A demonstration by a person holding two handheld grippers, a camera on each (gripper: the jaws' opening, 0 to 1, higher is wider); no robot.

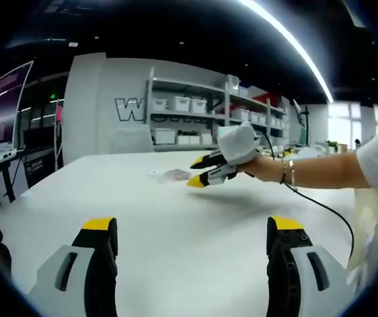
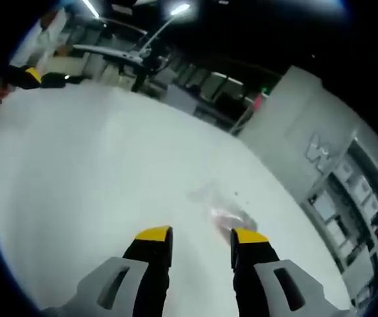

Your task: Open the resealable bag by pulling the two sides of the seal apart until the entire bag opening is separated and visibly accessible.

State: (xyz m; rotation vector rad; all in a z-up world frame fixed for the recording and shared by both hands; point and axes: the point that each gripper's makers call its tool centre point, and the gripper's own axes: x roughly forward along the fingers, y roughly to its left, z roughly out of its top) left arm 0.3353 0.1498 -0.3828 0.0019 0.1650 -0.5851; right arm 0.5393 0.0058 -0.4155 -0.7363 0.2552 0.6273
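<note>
Approach step: right gripper (image 2: 200, 241), fingers apart and empty, hovered just short of the bag (image 2: 223, 210) on the worktop (image 2: 76, 165). Left gripper (image 1: 192, 231) wide open, well back. Next: pinch one seal lip.

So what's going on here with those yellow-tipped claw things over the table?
A person holds a hand-held gripper in each hand over a white table. The right hand-held gripper is reaching toward a small clear resealable bag lying flat on the table, its jaws open just short of it. The left hand-held gripper hangs back, jaws wide open. Nothing has gripped the bag, so the seal looks untouched.
</note>
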